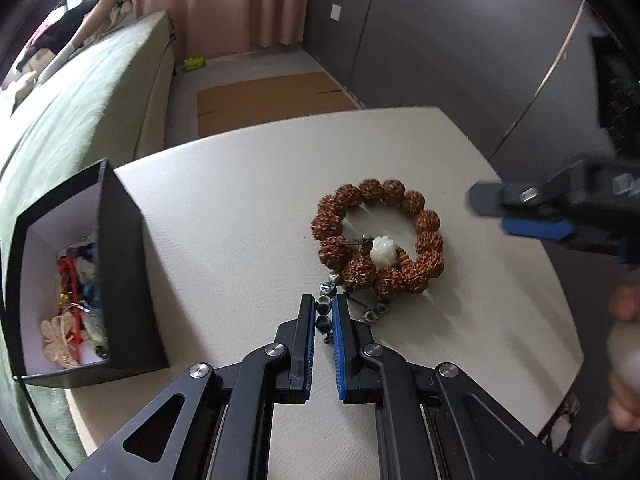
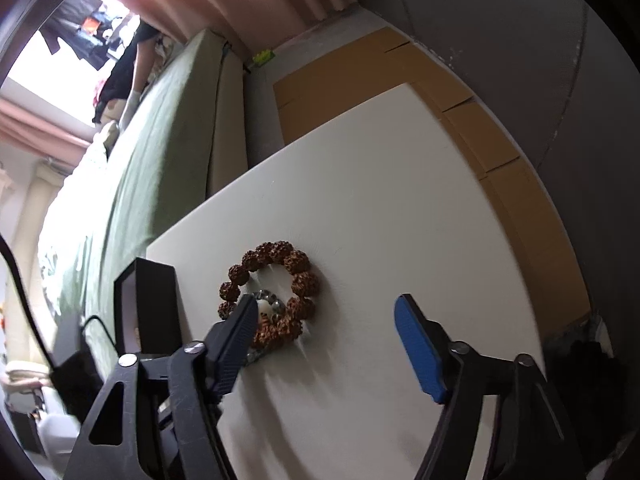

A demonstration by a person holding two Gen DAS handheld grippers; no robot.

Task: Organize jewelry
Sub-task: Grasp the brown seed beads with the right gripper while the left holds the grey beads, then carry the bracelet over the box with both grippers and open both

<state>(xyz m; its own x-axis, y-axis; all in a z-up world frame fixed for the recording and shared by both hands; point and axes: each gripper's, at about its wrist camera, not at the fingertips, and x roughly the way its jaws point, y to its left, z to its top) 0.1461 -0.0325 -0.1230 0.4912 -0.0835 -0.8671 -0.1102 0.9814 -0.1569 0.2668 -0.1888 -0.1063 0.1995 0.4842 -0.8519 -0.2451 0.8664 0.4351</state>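
Note:
A bracelet of big brown knobbly beads (image 1: pixel 378 236) with a white carved bead lies on the white table (image 1: pixel 240 216); it also shows in the right wrist view (image 2: pixel 276 288). A second bracelet of dark bluish beads (image 1: pixel 325 310) lies partly under it. My left gripper (image 1: pixel 322 306) is shut on those dark beads at the table surface. My right gripper (image 2: pixel 326 312) is open and empty above the table, right of the brown bracelet; it shows blurred in the left wrist view (image 1: pixel 520 212).
A black open box (image 1: pixel 80 280) with white lining holds several pieces of jewelry at the table's left edge. A green bed (image 1: pixel 72 112) lies beyond it. Cardboard (image 1: pixel 272 96) covers the floor behind the table.

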